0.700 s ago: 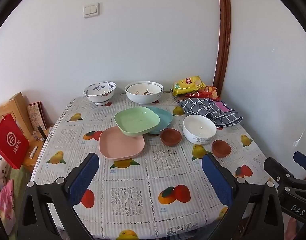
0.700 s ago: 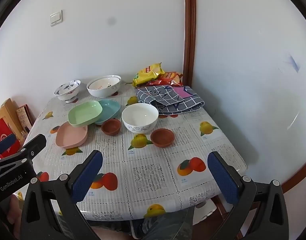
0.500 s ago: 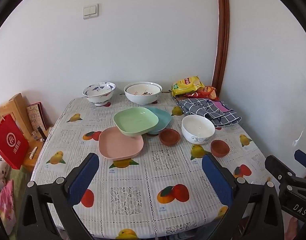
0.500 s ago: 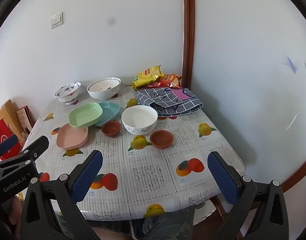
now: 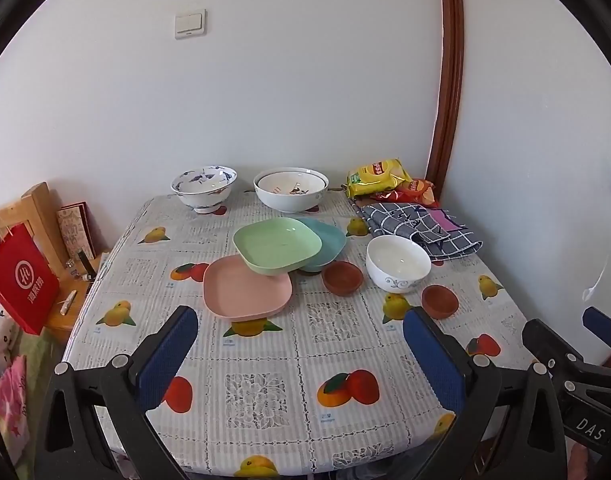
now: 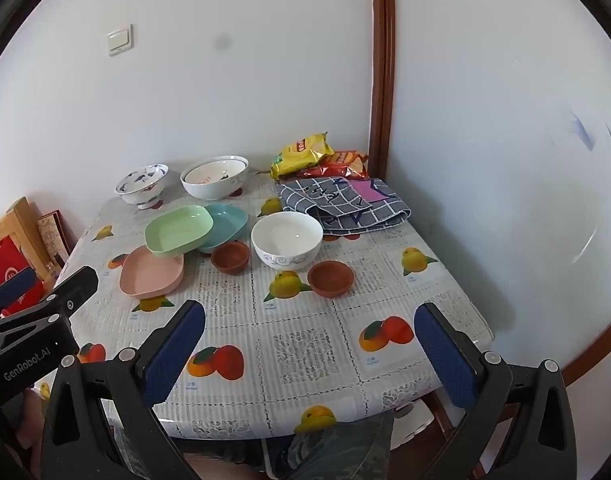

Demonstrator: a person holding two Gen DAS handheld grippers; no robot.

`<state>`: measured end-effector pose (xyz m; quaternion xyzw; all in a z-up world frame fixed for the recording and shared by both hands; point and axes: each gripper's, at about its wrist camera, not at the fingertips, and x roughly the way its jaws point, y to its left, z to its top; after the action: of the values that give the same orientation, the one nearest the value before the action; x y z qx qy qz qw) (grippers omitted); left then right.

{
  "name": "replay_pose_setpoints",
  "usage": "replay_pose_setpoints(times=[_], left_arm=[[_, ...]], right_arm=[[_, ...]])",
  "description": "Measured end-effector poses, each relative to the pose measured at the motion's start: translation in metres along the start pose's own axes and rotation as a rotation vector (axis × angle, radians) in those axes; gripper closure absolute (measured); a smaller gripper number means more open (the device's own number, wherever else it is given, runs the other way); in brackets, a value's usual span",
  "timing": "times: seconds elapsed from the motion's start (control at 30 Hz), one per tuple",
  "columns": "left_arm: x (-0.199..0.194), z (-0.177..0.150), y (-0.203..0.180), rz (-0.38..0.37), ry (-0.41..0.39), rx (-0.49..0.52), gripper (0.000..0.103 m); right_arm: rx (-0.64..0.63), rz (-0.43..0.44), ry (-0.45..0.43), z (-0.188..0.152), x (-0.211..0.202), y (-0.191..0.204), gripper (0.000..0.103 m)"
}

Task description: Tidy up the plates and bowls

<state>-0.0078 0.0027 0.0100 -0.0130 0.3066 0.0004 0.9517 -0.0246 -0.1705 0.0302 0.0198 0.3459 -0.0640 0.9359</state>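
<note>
On the table a green plate leans on a pink plate and a teal plate. Two small brown bowls flank a white bowl. A blue-patterned bowl and a large white bowl stand at the back. The same dishes show in the right wrist view, with the green plate and the white bowl. My left gripper and right gripper are open and empty, above the table's near edge.
Snack bags and a checked cloth lie at the back right corner by the wall. A red paper bag and a wooden stand are left of the table. The fruit-print tablecloth covers the table.
Both grippers have shifted slightly; the table sits a little lower and farther in both views. Nothing on the table has moved.
</note>
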Motion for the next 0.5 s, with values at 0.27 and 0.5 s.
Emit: replay_pose_setpoints(times=[0.27,0.5], left_arm=[[-0.0008,0.0003,0.0018,0.001,0.006,0.004,0.0],[-0.0007,-0.0007,0.0016,0.004,0.005,0.005,0.0]], right_arm=[[0.003,0.005,-0.001,-0.0015,0.0007,0.0014,0.0],[0.008,0.009,-0.006,-0.0019,-0.001,0.0015,0.0]])
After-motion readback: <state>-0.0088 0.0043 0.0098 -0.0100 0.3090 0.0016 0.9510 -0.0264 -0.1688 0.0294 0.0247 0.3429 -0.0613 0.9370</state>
